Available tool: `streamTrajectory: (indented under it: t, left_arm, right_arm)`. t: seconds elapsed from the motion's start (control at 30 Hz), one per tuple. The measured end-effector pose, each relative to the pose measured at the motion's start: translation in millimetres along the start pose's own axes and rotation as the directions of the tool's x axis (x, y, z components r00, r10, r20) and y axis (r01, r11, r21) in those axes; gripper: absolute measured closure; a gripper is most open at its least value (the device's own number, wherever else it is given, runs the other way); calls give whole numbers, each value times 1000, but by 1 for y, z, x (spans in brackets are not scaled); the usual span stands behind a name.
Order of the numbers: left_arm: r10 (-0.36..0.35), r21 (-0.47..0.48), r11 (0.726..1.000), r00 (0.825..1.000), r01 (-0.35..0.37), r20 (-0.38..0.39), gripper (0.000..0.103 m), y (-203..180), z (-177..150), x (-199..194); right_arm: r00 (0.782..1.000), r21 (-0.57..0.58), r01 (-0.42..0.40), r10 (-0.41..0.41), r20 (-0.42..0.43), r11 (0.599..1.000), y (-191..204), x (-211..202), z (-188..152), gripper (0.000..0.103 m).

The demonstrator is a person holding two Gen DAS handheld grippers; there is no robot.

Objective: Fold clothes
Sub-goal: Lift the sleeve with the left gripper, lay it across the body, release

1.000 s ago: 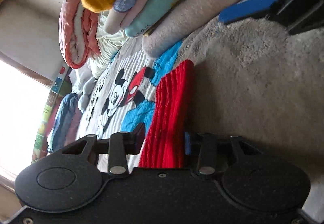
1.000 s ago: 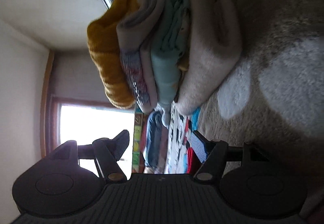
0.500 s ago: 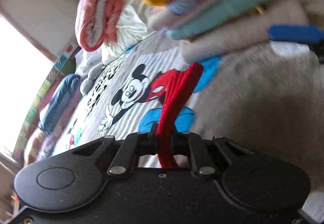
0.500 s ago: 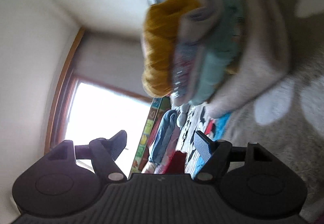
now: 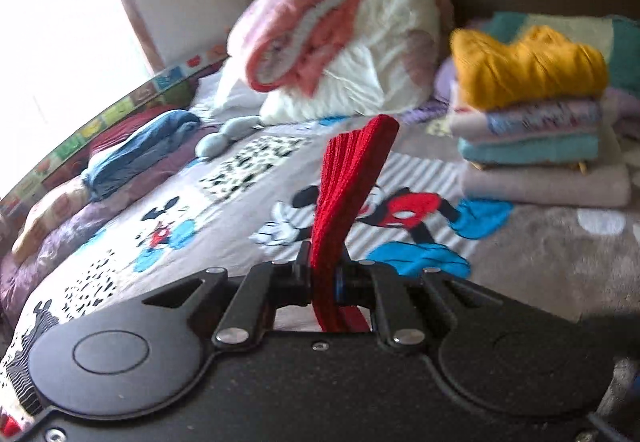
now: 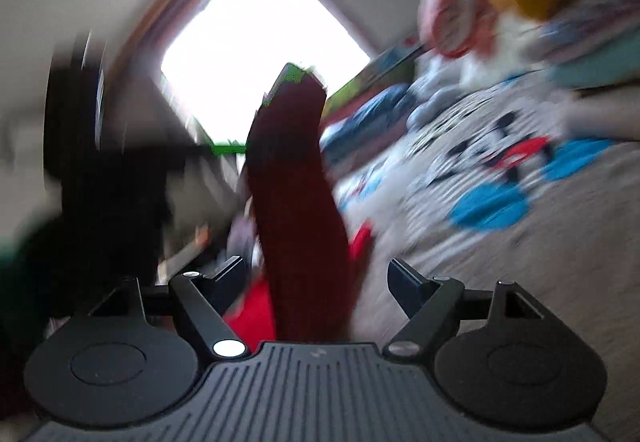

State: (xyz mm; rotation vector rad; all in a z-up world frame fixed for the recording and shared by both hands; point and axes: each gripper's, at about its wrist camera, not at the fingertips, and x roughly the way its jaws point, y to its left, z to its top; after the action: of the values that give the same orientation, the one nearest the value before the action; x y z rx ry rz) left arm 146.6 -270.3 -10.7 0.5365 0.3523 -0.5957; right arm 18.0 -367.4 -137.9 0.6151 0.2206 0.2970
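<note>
Between the closed fingers of your left gripper [image 5: 323,278] sits the red knit garment [image 5: 348,194], pinched tight; a thick folded band of it rises up and away from the tips, while the rest drops behind the gripper body, out of sight. Your right gripper [image 6: 316,278] has its fingers spread wide, and the same red knit [image 6: 296,210] stands in the gap between them, dark against the light; the heavy blur leaves it unclear whether either finger touches the cloth.

Just beyond, the cartoon-mouse bedspread [image 5: 224,218] covers the bed, with a grey fleecy blanket [image 5: 560,250] over its right part. On that blanket, well apart from the red knit, a stack of folded clothes [image 5: 536,138] stands with a mustard sweater [image 5: 528,66] on top. Farther back lie a blue garment [image 5: 140,150], a white pillow [image 5: 360,78] and a pink rolled blanket [image 5: 304,18], all soft with motion. The window [image 6: 256,54] is blown out to white.
</note>
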Motion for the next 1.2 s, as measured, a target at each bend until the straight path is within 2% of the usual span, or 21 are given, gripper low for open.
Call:
streamTrajectory:
  t: [0.07,0.13,0.2,0.37,0.43,0.63,0.8,1.2]
  left_arm:
    - [11,-37,999,1000,-10,8,94,14,-3,-8]
    - [22,-68,997,1000,-21,16,94,26,-8,-16]
    - [37,-98,995,999,-35,23,94,39,-13,-25]
    - [72,-183,981,997,-65,32,94,73,-32,-45]
    - [87,-220,972,996,-78,32,94,86,-42,-52]
    - [121,-333,937,993,-110,12,94,122,-79,-68]
    - [143,-426,895,990,-135,-13,94,145,-115,-77]
    - [152,-575,801,986,-165,-71,94,172,-190,-82]
  right_arm:
    - [997,-99,-7,-1,-78,995,24,16,-14,25]
    - [989,-200,7,-36,-141,980,46,28,-27,29]
    - [979,-291,33,-89,-182,956,61,34,-36,39]
    - [960,-414,69,-174,-221,907,78,41,-53,50]
    - [955,-445,81,-197,-222,892,81,45,-56,54]
    - [943,-495,98,-239,-231,863,83,52,-61,55]
    - [940,-538,91,-250,-231,838,88,53,-65,55]
    - [933,-644,45,-262,-246,764,107,53,-78,55]
